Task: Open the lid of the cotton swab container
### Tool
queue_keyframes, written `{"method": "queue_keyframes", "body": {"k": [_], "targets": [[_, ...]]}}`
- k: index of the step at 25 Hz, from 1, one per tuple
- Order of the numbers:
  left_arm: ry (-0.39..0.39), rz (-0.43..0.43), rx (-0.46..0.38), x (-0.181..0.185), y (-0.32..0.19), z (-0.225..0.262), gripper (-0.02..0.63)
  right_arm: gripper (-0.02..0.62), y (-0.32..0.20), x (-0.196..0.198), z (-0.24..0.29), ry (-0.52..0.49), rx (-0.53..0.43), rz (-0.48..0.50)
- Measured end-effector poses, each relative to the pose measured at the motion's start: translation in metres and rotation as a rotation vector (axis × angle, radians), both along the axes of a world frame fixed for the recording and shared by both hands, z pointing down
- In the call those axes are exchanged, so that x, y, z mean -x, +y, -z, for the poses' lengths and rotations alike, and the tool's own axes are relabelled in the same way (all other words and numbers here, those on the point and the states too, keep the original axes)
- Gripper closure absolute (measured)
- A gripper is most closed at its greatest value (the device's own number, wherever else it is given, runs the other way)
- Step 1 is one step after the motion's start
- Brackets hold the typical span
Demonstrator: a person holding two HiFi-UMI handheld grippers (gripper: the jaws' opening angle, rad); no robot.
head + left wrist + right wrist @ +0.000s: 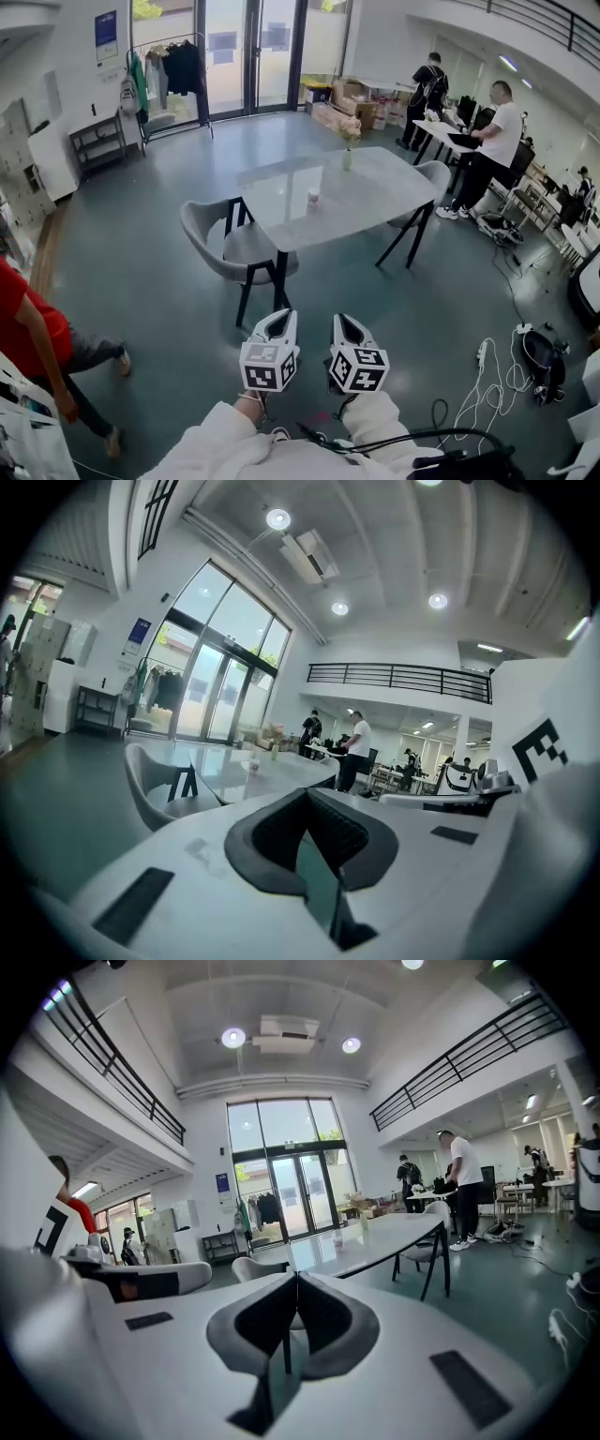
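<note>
Two grippers side by side at the bottom of the head view, left gripper (278, 323) and right gripper (349, 327), each with its marker cube toward the camera, carried on pale sleeves (220, 439) above the grey floor (150, 272). In the left gripper view, dark pads (281, 836) pressed together, nothing between them. Same in the right gripper view: pads (323, 1321) closed on each other, empty. Both aimed roughly level toward a pale glossy table (384, 187) well ahead.

On that table, a small pale cotton swab container (313, 197). Sits upright near the middle of the tabletop, toward its near edge, too small to make out the lid. Well apart from both grippers, touched by neither. Further along the tabletop, a vase of flowers (348, 150).

Grey chair (230, 239) at the table's near left corner, second chair (437, 173) at its far right side. Beyond, a person in a white shirt (494, 141) and a person in black (427, 89) at a desk. At the left edge, a person in red (28, 328). Cables (487, 375) trailing over the floor at the right; clothes rack (173, 66) by the glass doors.
</note>
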State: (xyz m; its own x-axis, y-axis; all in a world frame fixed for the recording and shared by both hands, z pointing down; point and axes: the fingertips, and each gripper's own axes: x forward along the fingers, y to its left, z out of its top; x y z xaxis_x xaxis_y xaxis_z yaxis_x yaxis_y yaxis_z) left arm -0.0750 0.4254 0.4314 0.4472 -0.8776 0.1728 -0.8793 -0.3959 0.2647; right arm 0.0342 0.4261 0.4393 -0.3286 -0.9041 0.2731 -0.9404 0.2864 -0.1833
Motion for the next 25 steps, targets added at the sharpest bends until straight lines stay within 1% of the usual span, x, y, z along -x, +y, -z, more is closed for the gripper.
{"method": "queue_keyframes", "body": {"k": [5, 9, 13, 20, 25], "targets": [[0.012, -0.021, 0.031, 0.007, 0.003, -0.015, 0.598, 0.535, 0.008, 0.007, -0.014, 0.015, 0.027, -0.026], [-0.007, -0.038, 0.052, 0.01, 0.001, -0.025, 0.598, 0.535, 0.007, 0.005, -0.024, 0.018, 0.061, -0.052], [-0.008, -0.044, 0.065, 0.012, -0.007, -0.033, 0.598, 0.535, -0.001, 0.005, -0.031, 0.022, 0.074, -0.061], [-0.014, -0.035, 0.067, 0.012, -0.037, -0.034, 0.598, 0.535, -0.031, 0.002, -0.038, 0.022, 0.092, -0.056], [-0.018, -0.016, 0.071, 0.01, -0.071, -0.035, 0.598, 0.535, -0.064, 0.0, -0.038, 0.016, 0.094, -0.036]]}}
